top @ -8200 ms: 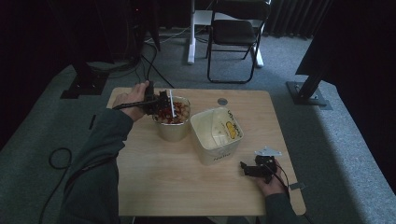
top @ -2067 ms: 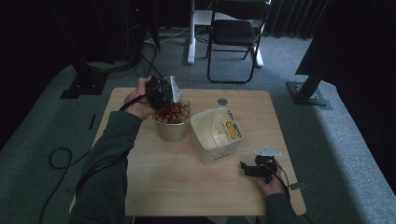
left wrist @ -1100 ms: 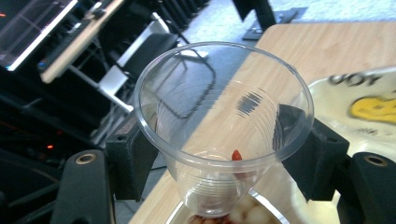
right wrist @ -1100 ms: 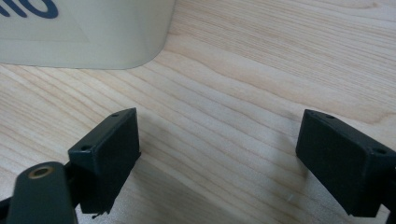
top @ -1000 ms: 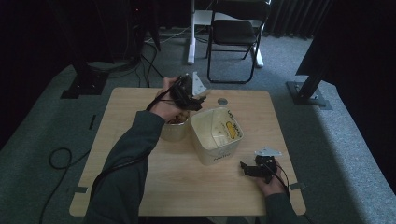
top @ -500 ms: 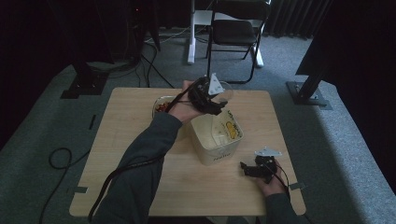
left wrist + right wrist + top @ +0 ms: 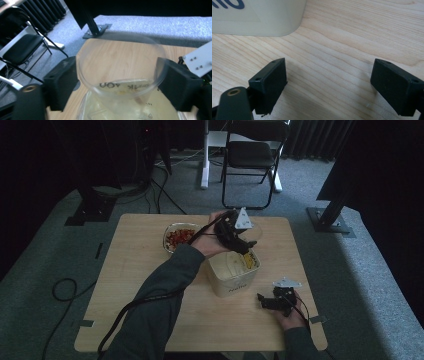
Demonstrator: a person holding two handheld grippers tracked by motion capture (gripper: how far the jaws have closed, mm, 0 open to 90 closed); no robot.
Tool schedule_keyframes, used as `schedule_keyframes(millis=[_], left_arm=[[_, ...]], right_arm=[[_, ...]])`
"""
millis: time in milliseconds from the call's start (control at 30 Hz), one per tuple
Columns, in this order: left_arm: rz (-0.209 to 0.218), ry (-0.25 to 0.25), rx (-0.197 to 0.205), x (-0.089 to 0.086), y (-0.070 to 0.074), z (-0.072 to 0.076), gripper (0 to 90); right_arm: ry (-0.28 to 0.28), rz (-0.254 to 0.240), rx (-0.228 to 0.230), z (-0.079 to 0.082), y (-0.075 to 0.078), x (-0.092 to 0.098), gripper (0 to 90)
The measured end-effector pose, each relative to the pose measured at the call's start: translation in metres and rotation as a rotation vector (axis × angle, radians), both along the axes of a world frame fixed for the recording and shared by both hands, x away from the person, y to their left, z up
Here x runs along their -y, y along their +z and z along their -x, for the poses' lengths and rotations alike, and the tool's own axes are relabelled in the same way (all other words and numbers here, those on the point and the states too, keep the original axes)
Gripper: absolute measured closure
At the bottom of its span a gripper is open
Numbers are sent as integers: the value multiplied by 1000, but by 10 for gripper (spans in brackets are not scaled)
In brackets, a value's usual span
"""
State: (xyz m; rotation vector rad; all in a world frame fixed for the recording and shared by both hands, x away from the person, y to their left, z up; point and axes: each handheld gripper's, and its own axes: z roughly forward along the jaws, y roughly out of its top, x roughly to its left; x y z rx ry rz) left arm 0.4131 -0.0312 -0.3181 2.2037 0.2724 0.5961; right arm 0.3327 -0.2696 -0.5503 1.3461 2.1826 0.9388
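My left gripper (image 7: 245, 244) hangs over the far side of a cream tub (image 7: 232, 279) in the middle of the table. Its jaws have just been opening. Between them is a clear plastic cup-shaped piece (image 7: 120, 60), blurred, its rim level with both pads, just above the tub's open top (image 7: 100, 111). The pads look as if they have come off it. A round bowl of red pieces (image 7: 180, 236) stands left of the tub. My right gripper (image 7: 263, 300) rests open on the wood near the table's front right, with bare tabletop between its jaws (image 7: 328, 85) and the tub's corner (image 7: 262, 20) ahead.
The wooden table (image 7: 125, 285) has bare room at the left and front. A folding chair (image 7: 250, 155) stands beyond the far edge. Dark stand bases (image 7: 330, 217) sit on the grey carpet, and a cable (image 7: 62, 290) lies on the floor at the left.
My left hand has moved rightward from above the bowl of red pieces to above the cream tub, so the bowl's contents now show. The right hand has stayed put.
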Motion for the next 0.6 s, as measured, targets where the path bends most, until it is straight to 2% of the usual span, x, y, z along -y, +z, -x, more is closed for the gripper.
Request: schedule_keyframes(millis=[100, 600], left_arm=[[-7, 10, 2, -1, 0, 0, 171], [25, 53, 12, -21, 5, -5, 165]], right_arm=[[0, -1, 1, 0, 0, 0, 131], [0, 0, 0, 0, 0, 0, 131]])
